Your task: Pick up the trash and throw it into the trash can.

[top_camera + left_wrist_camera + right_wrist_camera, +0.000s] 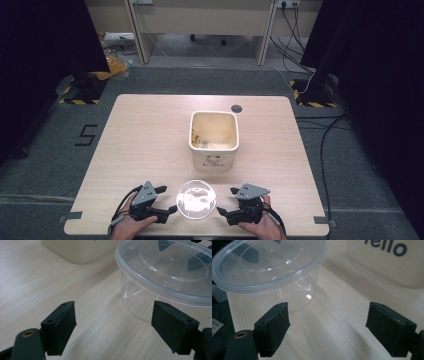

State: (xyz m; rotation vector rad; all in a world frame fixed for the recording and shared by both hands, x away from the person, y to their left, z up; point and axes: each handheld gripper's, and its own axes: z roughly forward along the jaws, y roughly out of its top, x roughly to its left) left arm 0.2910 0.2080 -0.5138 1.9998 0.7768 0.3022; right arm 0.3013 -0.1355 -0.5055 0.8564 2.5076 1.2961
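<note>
A light wooden table [150, 135] stands on grey carpet, with dark curtains at both sides and desk legs and cables on the floor beyond. Seen from the high view, a cream square bin [214, 139] sits open-topped near the table's middle, and a small dark disc [236, 108] lies just behind it toward the far edge. Near the front edge, a clear round plastic container [197, 199] with its lid on stands between the two grippers, apart from the bin. The left gripper [169, 200] lies just to its left and the right gripper [224, 201] just to its right, each held by a hand coming in from the bottom. The left gripper view shows its jaws spread wide and empty, with the container's wall just ahead of the right-hand jaw and the bin's corner beyond. The right gripper view shows its jaws likewise parted and holding nothing, the container ahead to the left, and dark blue lettering reading "ello" [389, 246] on the bin's side.
</note>
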